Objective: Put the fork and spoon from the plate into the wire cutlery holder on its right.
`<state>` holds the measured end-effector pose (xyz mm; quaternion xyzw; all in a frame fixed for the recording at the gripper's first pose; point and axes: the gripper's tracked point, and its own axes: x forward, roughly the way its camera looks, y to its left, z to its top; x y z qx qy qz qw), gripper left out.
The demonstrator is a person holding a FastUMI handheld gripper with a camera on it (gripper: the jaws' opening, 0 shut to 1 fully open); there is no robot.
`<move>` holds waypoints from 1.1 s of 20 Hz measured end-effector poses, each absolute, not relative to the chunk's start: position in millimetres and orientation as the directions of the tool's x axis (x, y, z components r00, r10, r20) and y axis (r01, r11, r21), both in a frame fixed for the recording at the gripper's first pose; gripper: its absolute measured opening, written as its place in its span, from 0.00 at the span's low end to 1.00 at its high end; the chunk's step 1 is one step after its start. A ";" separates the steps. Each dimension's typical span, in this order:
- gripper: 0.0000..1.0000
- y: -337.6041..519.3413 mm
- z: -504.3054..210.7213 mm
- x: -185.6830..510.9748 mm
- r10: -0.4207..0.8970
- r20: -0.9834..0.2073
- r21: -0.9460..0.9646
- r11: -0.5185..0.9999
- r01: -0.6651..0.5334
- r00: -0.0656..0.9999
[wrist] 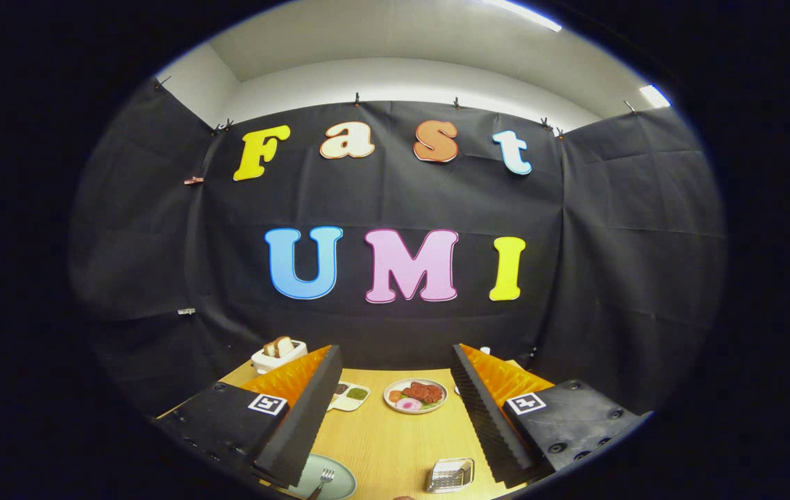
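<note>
Wooden table (395, 444) below: the gripper (395, 417) hangs wide open, holding nothing. A fork (323, 480) lies on the plate (339, 479) near its left finger; the holder (452, 475) waits just right, ready for loading.

A black cloth wall (395, 208) hangs at the back of the booth and wraps around both sides. Small clips (357, 99) hold the cloth up along its top edge. Above it are a white wall (402, 80) and a white ceiling (381, 35). 2 bright lights (523, 14) shine up there. Down low is a light wooden table (395, 444).
</note>
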<state>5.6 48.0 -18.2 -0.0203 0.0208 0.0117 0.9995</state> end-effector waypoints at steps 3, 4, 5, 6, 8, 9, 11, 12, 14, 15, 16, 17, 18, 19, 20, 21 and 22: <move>0.98 54.2 -27.4 4.5 0.037 -0.065 -0.045 0.998 -0.040 0.997; 0.98 55.0 -27.9 5.3 0.037 -0.069 -0.048 0.998 -0.041 0.997; 0.98 55.5 -29.9 5.7 0.037 -0.073 -0.050 0.998 -0.041 0.997; 0.98 56.0 -33.9 6.7 0.032 -0.081 -0.053 0.998 -0.036 0.996; 0.98 57.3 -43.5 7.8 0.028 -0.108 -0.052 0.998 -0.034 0.994; 0.98 62.3 -50.0 8.6 0.042 -0.128 -0.043 0.998 -0.048 0.991; 0.98 78.2 -74.1 9.0 0.082 -0.210 -0.023 0.996 -0.089 0.974; 0.98 84.2 -87.6 8.9 0.098 -0.251 -0.018 0.994 -0.106 0.963; 0.98 98.7 -121.1 5.5 0.129 -0.361 -0.005 0.990 -0.140 0.923; 0.98 107.6 -142.2 4.6 0.144 -0.427 0.005 0.988 -0.157 0.892; 0.99 112.1 -155.5 3.6 0.150 -0.463 0.011 0.986 -0.164 0.874; 0.99 118.3 -175.8 1.5 0.160 -0.517 0.025 0.985 -0.172 0.841; 0.99 126.7 -196.0 -3.5 0.169 -0.575 0.044 0.983 -0.175 0.800; 0.99 134.0 -219.3 -9.9 0.175 -0.634 0.063 0.983 -0.175 0.753; 0.99 140.9 -244.4 -16.6 0.182 -0.682 0.082 0.982 -0.173 0.709; 0.99 146.7 -265.2 -22.8 0.185 -0.726 0.090 0.980 -0.175 0.662; 0.99 151.3 -285.0 -30.1 0.184 -0.768 0.091 0.980 -0.179 0.614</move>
